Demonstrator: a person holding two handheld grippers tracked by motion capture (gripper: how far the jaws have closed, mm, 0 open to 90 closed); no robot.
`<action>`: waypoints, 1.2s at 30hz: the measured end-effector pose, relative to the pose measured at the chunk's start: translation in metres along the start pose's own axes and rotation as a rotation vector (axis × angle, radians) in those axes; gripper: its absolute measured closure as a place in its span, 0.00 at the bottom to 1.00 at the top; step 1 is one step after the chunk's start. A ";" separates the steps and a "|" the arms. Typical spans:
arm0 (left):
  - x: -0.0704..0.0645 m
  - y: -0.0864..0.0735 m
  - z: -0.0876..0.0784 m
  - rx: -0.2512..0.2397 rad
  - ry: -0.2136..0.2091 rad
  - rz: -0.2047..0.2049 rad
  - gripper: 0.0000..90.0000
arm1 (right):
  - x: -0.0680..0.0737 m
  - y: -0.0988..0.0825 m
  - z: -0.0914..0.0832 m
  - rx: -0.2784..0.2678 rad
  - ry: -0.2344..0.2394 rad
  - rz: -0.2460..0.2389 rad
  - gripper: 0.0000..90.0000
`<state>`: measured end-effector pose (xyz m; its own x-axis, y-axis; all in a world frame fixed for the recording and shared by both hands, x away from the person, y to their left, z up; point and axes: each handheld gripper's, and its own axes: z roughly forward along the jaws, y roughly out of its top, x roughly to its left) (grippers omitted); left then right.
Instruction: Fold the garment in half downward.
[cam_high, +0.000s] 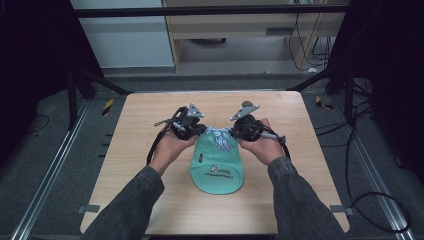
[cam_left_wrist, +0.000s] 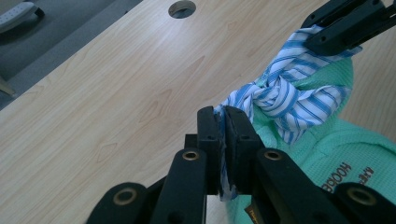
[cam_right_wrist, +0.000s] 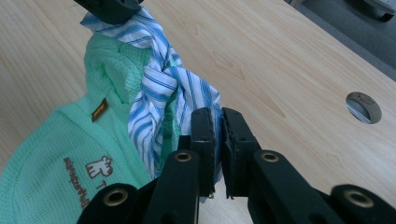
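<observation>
The left gripper (cam_left_wrist: 222, 122) and right gripper (cam_right_wrist: 217, 123), each clamped on one tail of the striped ribbon (cam_high: 220, 138) at the green cap's (cam_high: 217, 170) twelve o'clock edge, seemingly pull outward to work its knot (cam_left_wrist: 275, 93).

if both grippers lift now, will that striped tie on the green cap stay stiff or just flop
Probably flop: the striped tie is thin woven cloth, creased and knotted, sagging between the left gripper and right gripper. It looks light, so the green cap would likely hang from it. Slipping seems unlikely, since both pinch fabric flat.
</observation>
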<state>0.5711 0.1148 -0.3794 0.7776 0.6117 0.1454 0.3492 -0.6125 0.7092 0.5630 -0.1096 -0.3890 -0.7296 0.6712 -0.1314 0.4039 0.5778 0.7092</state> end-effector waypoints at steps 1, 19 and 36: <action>-0.002 -0.002 -0.001 -0.003 0.000 0.000 0.95 | 0.002 -0.002 0.000 0.000 0.001 -0.001 0.94; -0.025 -0.031 -0.018 -0.049 -0.029 -0.003 0.95 | 0.033 -0.026 -0.013 -0.038 0.023 -0.051 0.93; -0.048 -0.061 -0.020 -0.040 -0.068 0.018 0.95 | 0.058 -0.054 -0.010 -0.027 0.049 -0.087 0.92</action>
<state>0.5023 0.1330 -0.4154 0.8178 0.5645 0.1123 0.3145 -0.6018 0.7341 0.4933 -0.1064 -0.4275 -0.7876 0.5950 -0.1601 0.3231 0.6200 0.7150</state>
